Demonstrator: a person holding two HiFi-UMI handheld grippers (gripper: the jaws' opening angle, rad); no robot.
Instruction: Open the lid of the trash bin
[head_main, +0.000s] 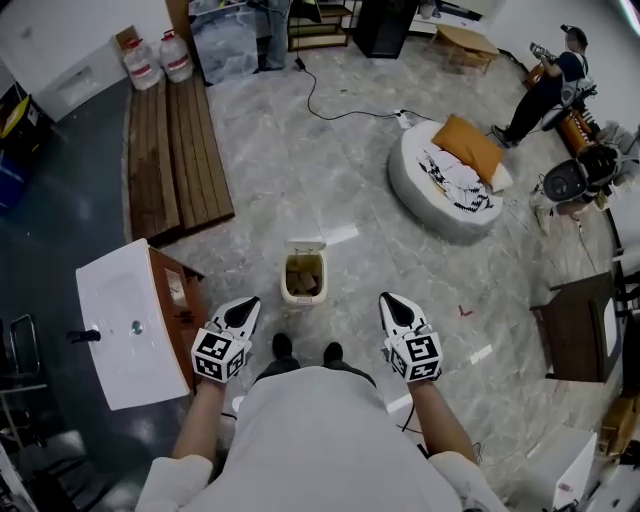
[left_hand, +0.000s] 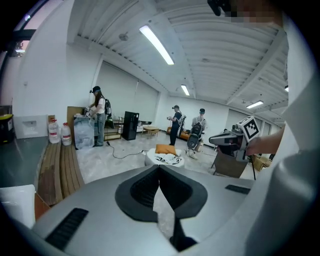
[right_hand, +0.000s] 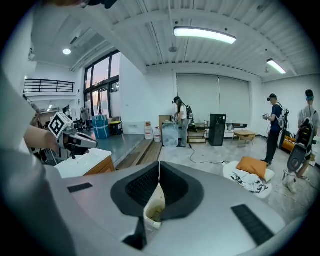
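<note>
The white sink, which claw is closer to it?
Left. The left claw hangs right beside the white sink on its wooden cabinet; the right claw is well away, past the trash bin.

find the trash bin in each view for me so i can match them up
Head view: trash bin at the centre of the picture.
Left gripper view: not in it.
Right gripper view: low centre, only partly showing.
Shared landmark: the orange cushion, upper right in the head view, centre in the left gripper view, right of centre in the right gripper view.
</note>
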